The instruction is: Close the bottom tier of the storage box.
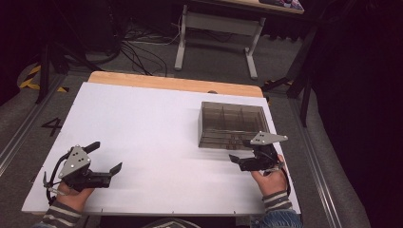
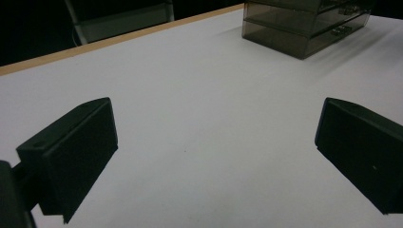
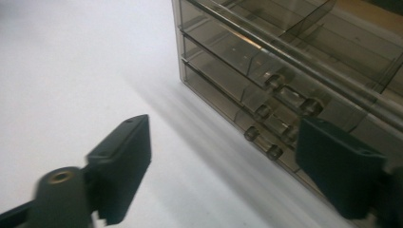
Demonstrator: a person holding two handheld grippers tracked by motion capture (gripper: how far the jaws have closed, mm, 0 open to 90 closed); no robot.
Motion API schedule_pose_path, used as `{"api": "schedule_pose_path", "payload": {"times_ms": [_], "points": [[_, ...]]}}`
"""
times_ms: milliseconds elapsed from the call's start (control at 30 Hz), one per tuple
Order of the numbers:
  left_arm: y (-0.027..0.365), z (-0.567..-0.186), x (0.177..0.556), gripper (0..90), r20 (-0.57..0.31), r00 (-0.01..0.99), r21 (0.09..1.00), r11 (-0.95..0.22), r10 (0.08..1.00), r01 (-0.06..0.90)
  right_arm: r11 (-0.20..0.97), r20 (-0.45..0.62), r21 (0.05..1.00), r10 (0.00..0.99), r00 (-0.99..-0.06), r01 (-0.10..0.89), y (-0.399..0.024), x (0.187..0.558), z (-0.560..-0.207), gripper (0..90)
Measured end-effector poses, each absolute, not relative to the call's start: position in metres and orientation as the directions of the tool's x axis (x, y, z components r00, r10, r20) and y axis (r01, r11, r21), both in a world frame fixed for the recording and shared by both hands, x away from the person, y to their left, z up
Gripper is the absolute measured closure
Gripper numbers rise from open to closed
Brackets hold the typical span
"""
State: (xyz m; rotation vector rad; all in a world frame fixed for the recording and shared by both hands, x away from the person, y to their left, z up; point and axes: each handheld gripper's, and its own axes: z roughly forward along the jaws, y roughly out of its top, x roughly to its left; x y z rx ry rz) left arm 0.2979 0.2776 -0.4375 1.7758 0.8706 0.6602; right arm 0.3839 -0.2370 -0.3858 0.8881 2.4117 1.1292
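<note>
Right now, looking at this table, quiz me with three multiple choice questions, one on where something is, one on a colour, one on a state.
1. Where does the drawer box stand on the white table?
A. far right part
B. near left corner
C. dead centre

2. What colour is the drawer box?
A. bright red
B. smoky translucent grey-brown
C. solid white

3. How do the right tongs stand?
A. clamped on a drawer knob
B. shut on nothing
C. open, nothing between the jaws

Answers:
1 A: the high view shows it near the table's right edge, just beyond the right tongs.
2 B: its walls are see-through and dark-tinted in all three views.
3 C: the right gripper view shows both jaws wide apart, with the knobs beyond them, untouched.
</note>
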Motion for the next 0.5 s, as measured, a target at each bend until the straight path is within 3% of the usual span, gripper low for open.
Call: {"api": "schedule_pose_path", "payload": {"times_ms": [300, 500], "points": [[0.276, -0.438, 0.298, 1.1, 0.035, 0.595, 0.937, -0.233, 0.803, 0.260, 0.414, -0.008, 0.852, 0.622, -0.783, 0.320, -0.246, 0.369, -0.396, 2.4], [0.276, -0.438, 0.298, 1.0, 0.033, 0.598, 0.938, -0.232, 0.801, 0.259, 0.353, 0.002, 0.898, 0.593, -0.805, 0.263, -0.252, 0.363, -0.404, 0.0]]}}
